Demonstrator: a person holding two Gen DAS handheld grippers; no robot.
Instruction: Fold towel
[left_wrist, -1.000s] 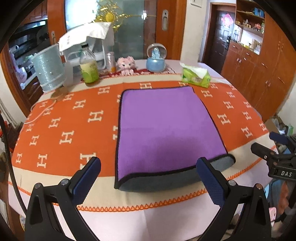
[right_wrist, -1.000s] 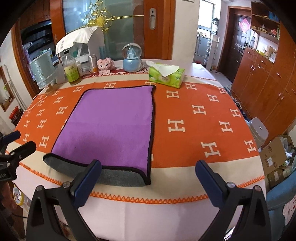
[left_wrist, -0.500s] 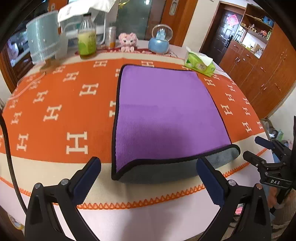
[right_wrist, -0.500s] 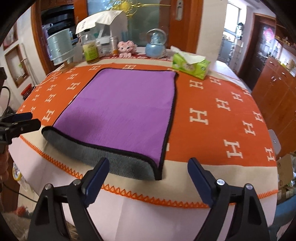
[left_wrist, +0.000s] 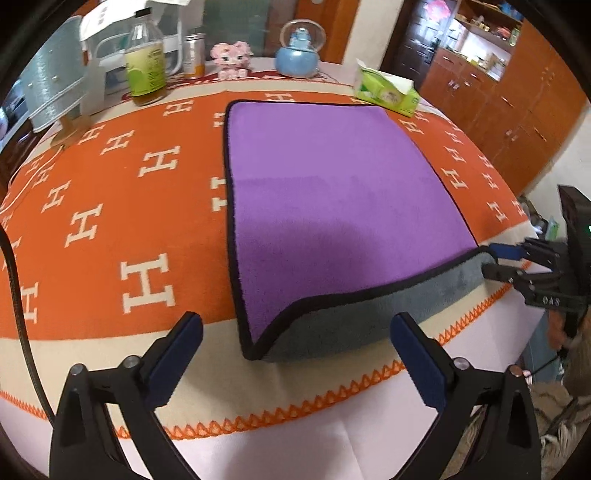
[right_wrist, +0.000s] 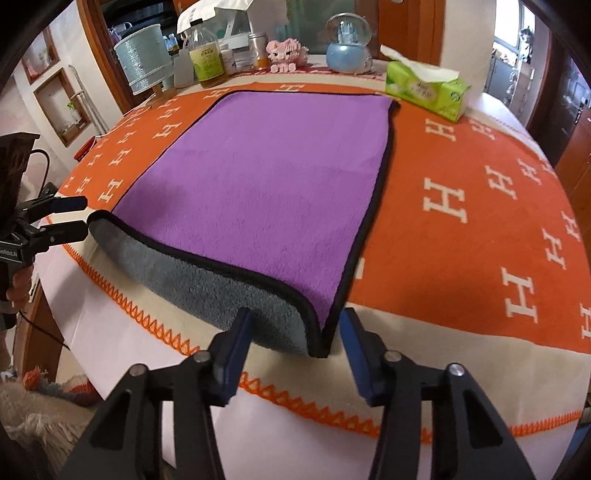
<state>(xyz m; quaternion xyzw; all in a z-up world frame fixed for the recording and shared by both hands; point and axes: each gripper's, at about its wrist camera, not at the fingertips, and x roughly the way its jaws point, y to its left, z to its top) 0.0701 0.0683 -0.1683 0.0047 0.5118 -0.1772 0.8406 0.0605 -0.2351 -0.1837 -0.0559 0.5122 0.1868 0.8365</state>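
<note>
A purple towel (left_wrist: 332, 192) with black trim and a grey underside lies flat on the orange H-patterned tablecloth (left_wrist: 110, 206); it also shows in the right wrist view (right_wrist: 273, 181). Its near edge curls up, showing grey. My left gripper (left_wrist: 295, 354) is open, its jaws either side of the towel's near left corner. My right gripper (right_wrist: 295, 347) is open, narrower, straddling the near right corner. Each gripper shows in the other's view, the right (left_wrist: 498, 260) and the left (right_wrist: 77, 216), at the towel's edge.
At the table's far side stand a green tissue box (right_wrist: 424, 88), a blue snow globe (right_wrist: 345, 48), a pink toy (right_wrist: 286, 55), a bottle of yellow liquid (left_wrist: 146, 62) and a pale lampshade (right_wrist: 144, 66). Wooden cabinets (left_wrist: 517, 85) stand to the right.
Both grippers have moved forward and down to the towel's near corners. The right gripper's jaws have narrowed around its corner.
</note>
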